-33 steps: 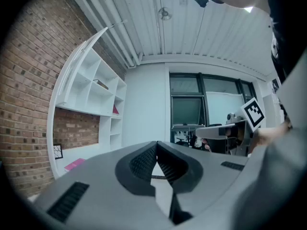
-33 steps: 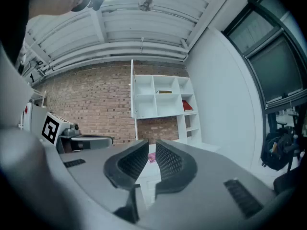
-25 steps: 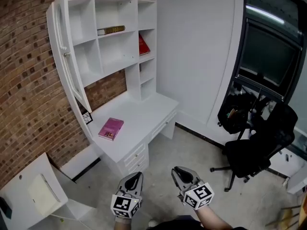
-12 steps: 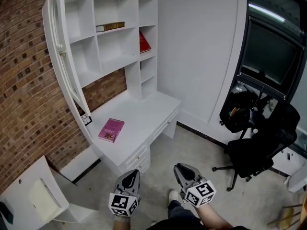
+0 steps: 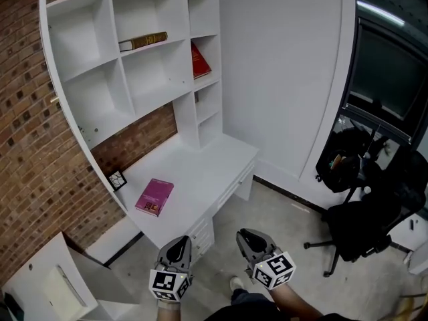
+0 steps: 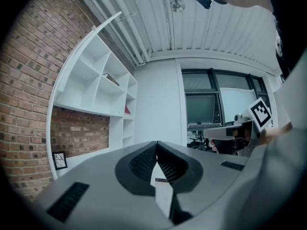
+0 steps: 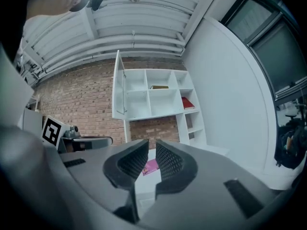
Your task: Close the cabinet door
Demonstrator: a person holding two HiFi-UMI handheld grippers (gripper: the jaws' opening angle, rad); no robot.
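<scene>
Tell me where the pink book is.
In the head view, the flat pink book lies on the left part of the white desk, beside the small black-and-white marker card and near the red brick wall.

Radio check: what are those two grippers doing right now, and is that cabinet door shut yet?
Left gripper shut, right gripper slightly open, both empty. Cabinet door open, untouched. Nothing seen blocking its swing.
</scene>
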